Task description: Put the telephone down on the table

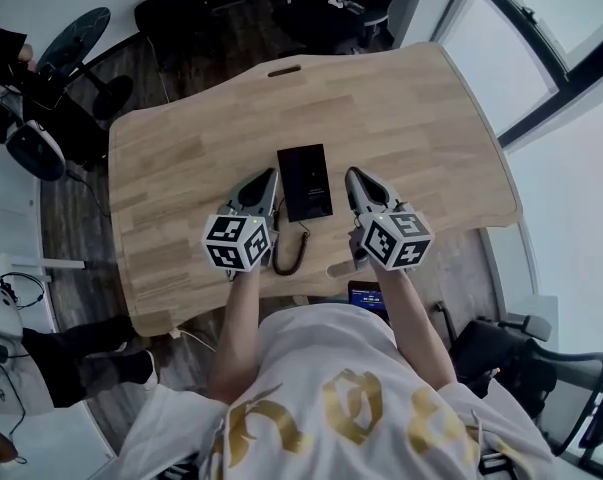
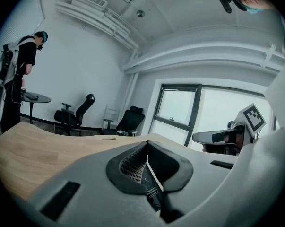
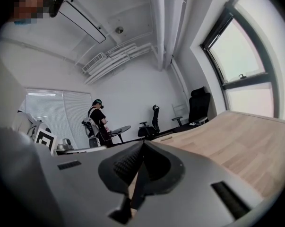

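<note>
Seemingly done: telephone (image 1: 305, 181) lies flat on table (image 1: 421, 118), cord (image 1: 293, 251) trailing toward the near edge. Left gripper (image 1: 270, 177) and right gripper (image 1: 353, 175) flank it, jaws together, holding nothing.

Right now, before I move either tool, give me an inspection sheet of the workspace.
Surface: light wooden table, with a slot near its far edge.
Job's things: black telephone lying flat on the table.
Clutter: nothing seen.
Grippers: left tool and right tool both shut and empty, flanking the telephone.
Cables: coiled cord running from the telephone's near end toward the table edge.
Surroundings: office chairs, round side table, windows, another person standing by.
</note>
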`<act>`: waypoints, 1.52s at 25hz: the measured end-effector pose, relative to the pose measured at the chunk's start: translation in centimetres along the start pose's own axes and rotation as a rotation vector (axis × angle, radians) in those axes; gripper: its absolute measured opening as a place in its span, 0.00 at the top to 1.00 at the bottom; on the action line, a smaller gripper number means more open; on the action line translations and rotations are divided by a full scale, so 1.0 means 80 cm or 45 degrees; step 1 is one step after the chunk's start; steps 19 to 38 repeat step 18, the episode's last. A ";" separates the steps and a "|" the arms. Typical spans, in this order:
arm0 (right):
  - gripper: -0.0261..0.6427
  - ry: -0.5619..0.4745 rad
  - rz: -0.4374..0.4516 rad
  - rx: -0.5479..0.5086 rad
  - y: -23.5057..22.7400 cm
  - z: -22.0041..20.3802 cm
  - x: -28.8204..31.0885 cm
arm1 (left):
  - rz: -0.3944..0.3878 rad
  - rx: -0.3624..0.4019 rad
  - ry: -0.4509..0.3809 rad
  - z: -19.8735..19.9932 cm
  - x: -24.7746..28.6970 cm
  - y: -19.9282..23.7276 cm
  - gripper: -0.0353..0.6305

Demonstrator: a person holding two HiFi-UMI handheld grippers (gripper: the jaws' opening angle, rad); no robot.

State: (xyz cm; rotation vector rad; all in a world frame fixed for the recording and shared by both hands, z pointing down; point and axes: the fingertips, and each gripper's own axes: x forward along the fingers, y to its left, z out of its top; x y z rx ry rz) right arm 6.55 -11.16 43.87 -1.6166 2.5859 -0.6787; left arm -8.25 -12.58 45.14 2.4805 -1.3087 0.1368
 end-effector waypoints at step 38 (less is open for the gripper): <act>0.94 0.022 -0.014 0.008 -0.006 -0.001 -0.021 | -0.049 -0.028 -0.012 0.005 -0.005 -0.012 0.93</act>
